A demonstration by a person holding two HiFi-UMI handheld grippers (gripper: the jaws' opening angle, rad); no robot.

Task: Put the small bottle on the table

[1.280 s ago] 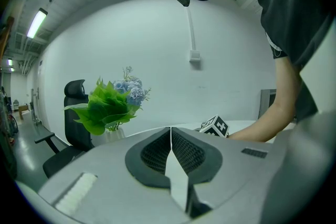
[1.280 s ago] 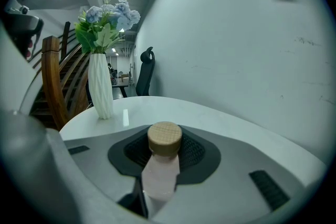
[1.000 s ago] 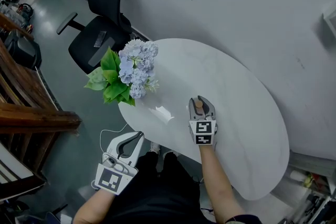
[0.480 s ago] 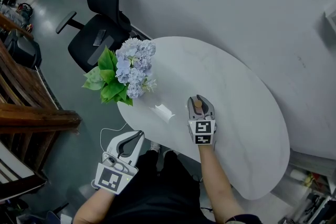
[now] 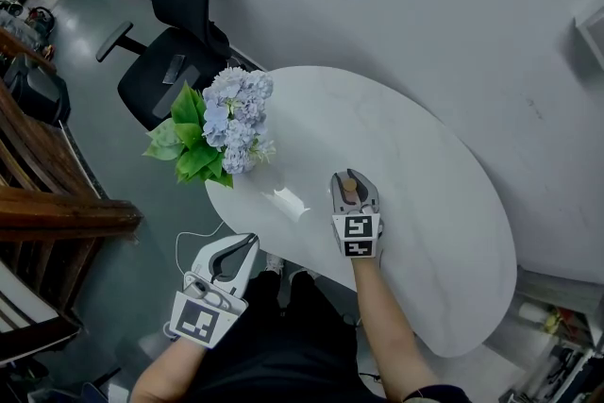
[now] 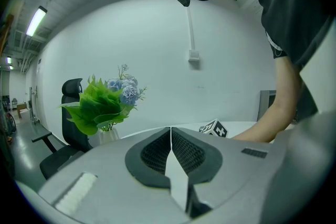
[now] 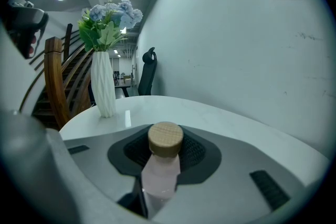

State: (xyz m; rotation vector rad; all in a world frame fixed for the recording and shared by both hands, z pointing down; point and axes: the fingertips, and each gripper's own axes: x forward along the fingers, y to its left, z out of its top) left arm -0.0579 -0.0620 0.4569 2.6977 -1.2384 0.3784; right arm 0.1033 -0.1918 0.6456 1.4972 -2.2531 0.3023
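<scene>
1. At the far left, brown wooden stair rails (image 5: 57,212) run along the grey floor, well apart from the table.
2. Next comes a black mesh-backed office chair (image 5: 165,80), just beyond the table's left end.
3. Your left gripper (image 5: 247,245) hangs off the near edge of the table, over the floor and beside your dark clothing. In the left gripper view its jaws are pressed together with nothing between them.
4. On the left end of the white oval marble-look table (image 5: 425,203) stands a tall white ribbed vase (image 7: 103,86). It holds a bunch of pale-blue hydrangea flowers (image 5: 231,113) with broad green leaves (image 5: 189,142) spilling past the table's edge.
5. Right of the vase, near the front edge, your right gripper (image 5: 351,179) reaches over the tabletop and tips slightly downward.
   - The black-and-white marker cube (image 5: 357,236) sits on top of it.
   - Its jaws have just been opening a little, and the small pale-pink bottle (image 7: 160,170) with its round light-wood cap (image 7: 165,138) stands between them.
   - In the right gripper view the dark ribbed pads lie against the bottle's sides, so the jaws are clamped on it.
   - The bottle is upright, cap on top, well apart from the vase.
   - The gripper body hides its base, so you cannot tell whether it rests on the tabletop.
6. Further right, the tabletop stretches along the plain grey-white wall (image 5: 425,14).
</scene>
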